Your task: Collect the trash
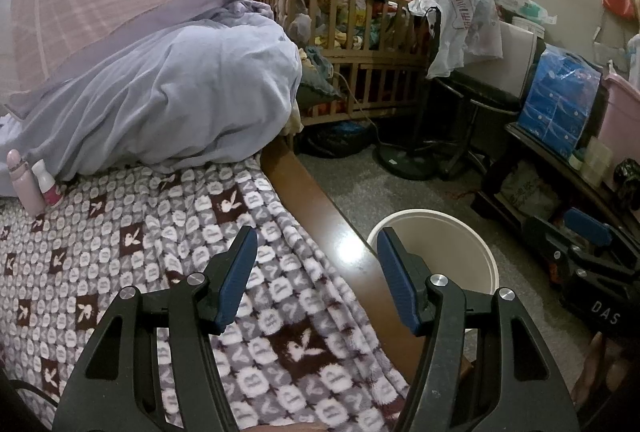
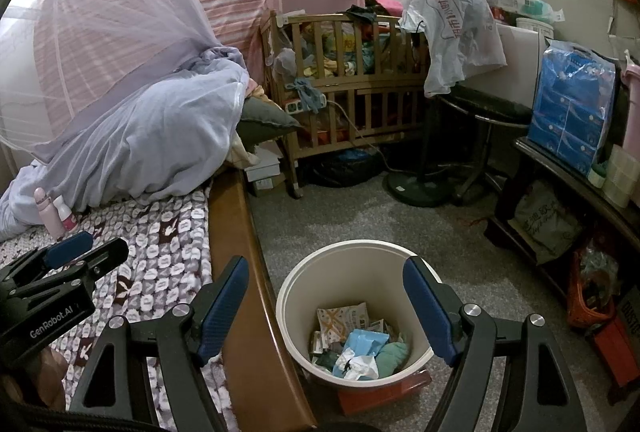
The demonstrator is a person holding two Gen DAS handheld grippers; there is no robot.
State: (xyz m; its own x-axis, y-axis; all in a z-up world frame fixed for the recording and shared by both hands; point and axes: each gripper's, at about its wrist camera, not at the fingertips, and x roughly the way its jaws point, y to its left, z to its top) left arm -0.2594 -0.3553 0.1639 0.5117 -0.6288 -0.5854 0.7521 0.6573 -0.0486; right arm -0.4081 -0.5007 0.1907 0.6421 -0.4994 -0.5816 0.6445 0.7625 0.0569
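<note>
A cream waste bin (image 2: pixel 296 284) stands on the floor beside the bed; it also shows in the left wrist view (image 1: pixel 480 256). Inside lie crumpled wrappers, blue packaging and white paper (image 2: pixel 356 340). My right gripper (image 2: pixel 326 272) is open and empty, hovering above the bin. My left gripper (image 1: pixel 316 244) is open and empty over the patterned blanket (image 1: pixel 120 256) at the bed's wooden edge (image 1: pixel 320 207). The left gripper also shows in the right wrist view (image 2: pixel 80 252). The right gripper shows at the right of the left wrist view (image 1: pixel 588 232).
A pink bottle (image 1: pixel 24 179) and a small white-pink bottle (image 1: pixel 48 183) stand on the bed by a bundled lilac quilt (image 1: pixel 180 95). A wooden crib (image 2: pixel 352 79), fan base (image 2: pixel 416 187), stool (image 2: pixel 480 111) and a dark shelf (image 2: pixel 560 183) ring the floor.
</note>
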